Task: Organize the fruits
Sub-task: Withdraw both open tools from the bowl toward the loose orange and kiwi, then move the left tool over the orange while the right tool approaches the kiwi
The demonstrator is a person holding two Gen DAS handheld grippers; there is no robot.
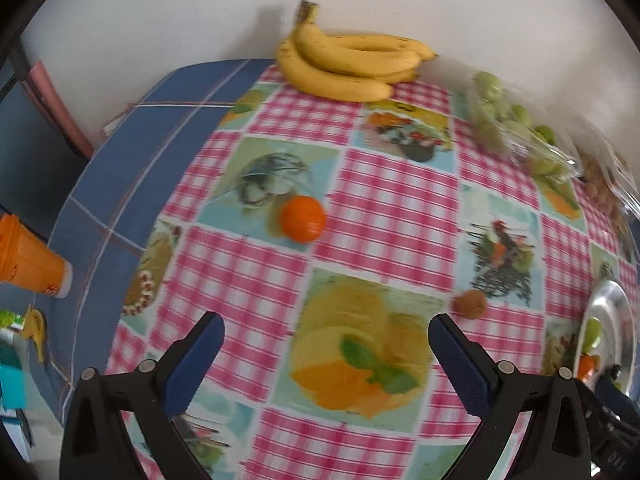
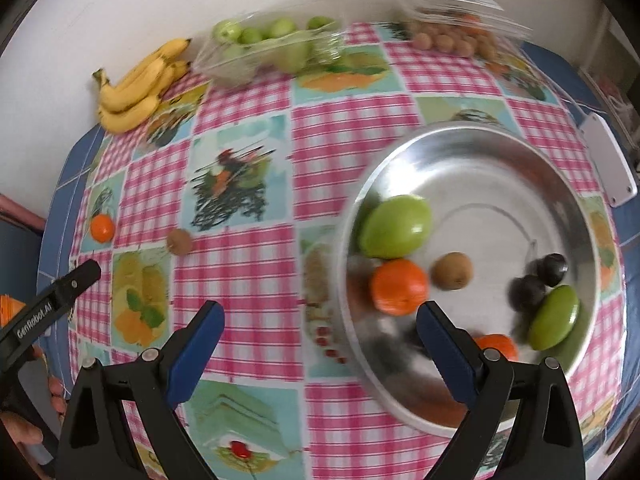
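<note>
- Both views are smeared by blur; the brown round fruit in the far clear lidded box (image 2: 452, 40) cannot be named, and the two dark fruits (image 2: 540, 278) in the bowl are hard to make out.
- From the left wrist, only a sliver of the metal bowl (image 1: 610, 308) shows at the right edge, and an orange cup (image 1: 28, 256) is cut off at the left.
- The surface is a pink-checked tablecloth (image 1: 384, 200) with fruit prints over a blue cloth, set against a white wall.
- The left gripper (image 1: 326, 344) is spread wide with nothing between its fingers; a tangerine (image 1: 302, 218) lies ahead of it, apart, a small brown fruit (image 1: 470, 303) sits just ahead of its right finger, and bananas (image 1: 344, 66) lie far ahead by the wall.
- The right gripper (image 2: 320, 332) is likewise spread wide and empty, hovering over the near left rim of the metal bowl (image 2: 460, 136).
- The bowl holds two green fruits (image 2: 396, 226), two tangerines (image 2: 398, 286) and a kiwi-like brown fruit (image 2: 452, 270).
- A clear tub of green fruit (image 2: 272, 50) sits far ahead.
</note>
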